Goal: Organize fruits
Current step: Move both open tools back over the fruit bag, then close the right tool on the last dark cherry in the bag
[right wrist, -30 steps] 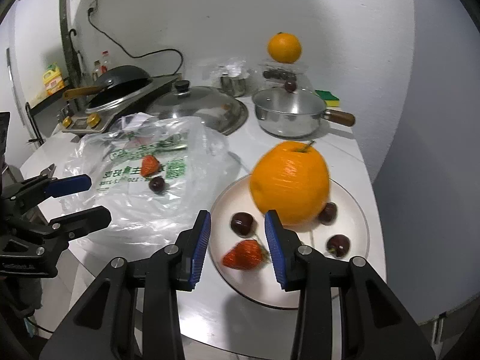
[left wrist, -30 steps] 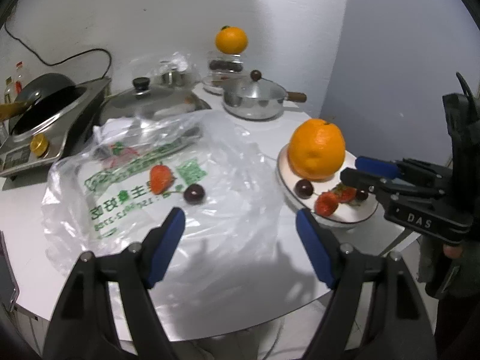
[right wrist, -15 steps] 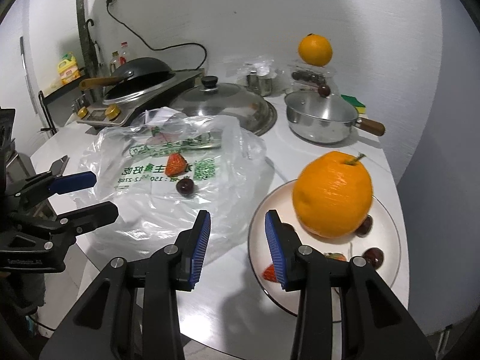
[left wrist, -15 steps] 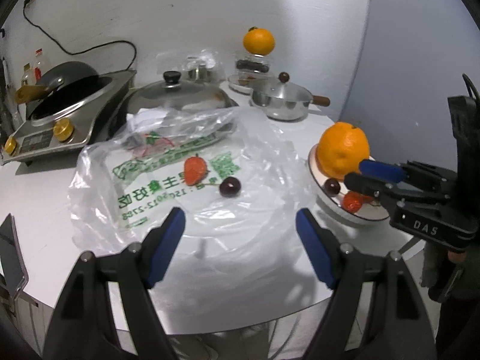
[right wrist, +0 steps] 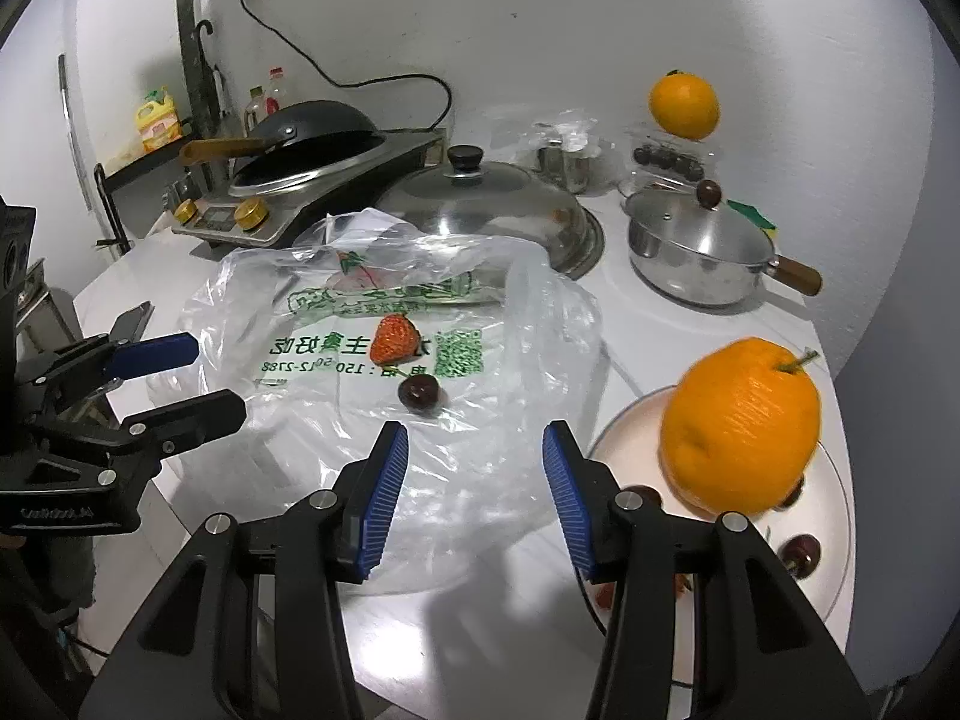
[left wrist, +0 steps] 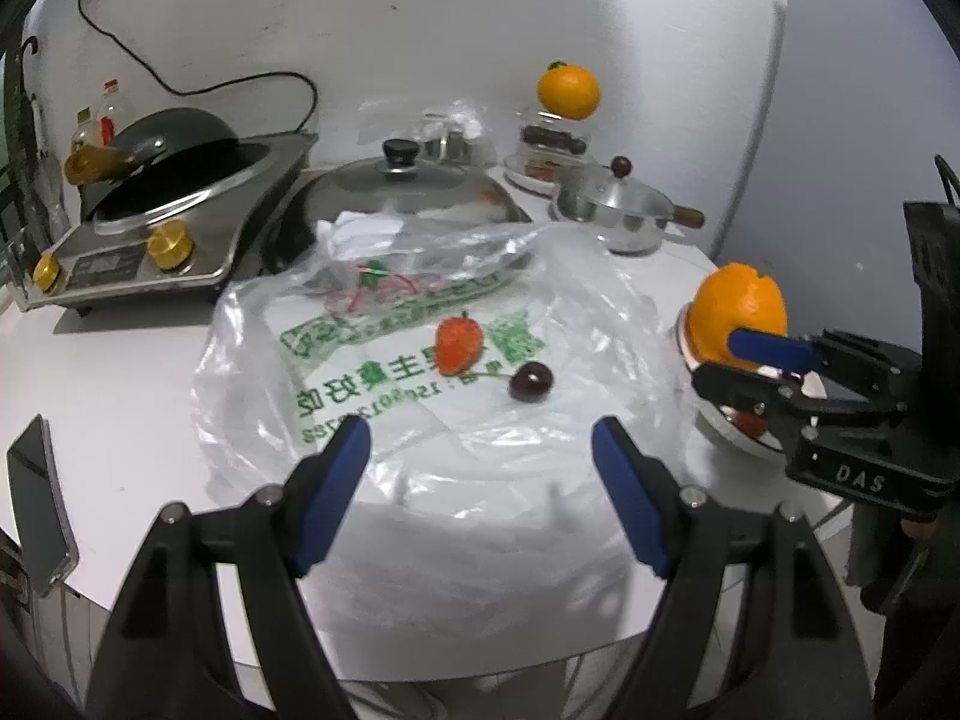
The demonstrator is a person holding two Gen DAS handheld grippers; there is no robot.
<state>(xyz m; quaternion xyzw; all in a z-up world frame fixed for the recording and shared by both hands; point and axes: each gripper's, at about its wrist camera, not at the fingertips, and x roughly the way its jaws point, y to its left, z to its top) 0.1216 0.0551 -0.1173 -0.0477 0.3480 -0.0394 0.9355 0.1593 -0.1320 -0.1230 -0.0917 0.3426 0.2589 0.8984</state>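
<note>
overhead, both the left gripper point(left wrist: 480, 483) and right gripper point(right wrist: 475, 501) gape empty above a cluttered white counter point(right wrist: 648, 312)

Left gripper point(left wrist: 480, 474): jaws spread wide, nothing between the blue pads, held level. Right gripper point(right wrist: 474, 480): jaws parted, empty, pointed forward, just right of the left.

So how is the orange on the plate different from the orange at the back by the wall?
The orange on the plate sits low among cherries and has a bare stem; the back orange is perched high on a clear container. The plate one lies at the table's near edge, the other against the wall. Both are whole, unpeeled and bright orange.
</note>
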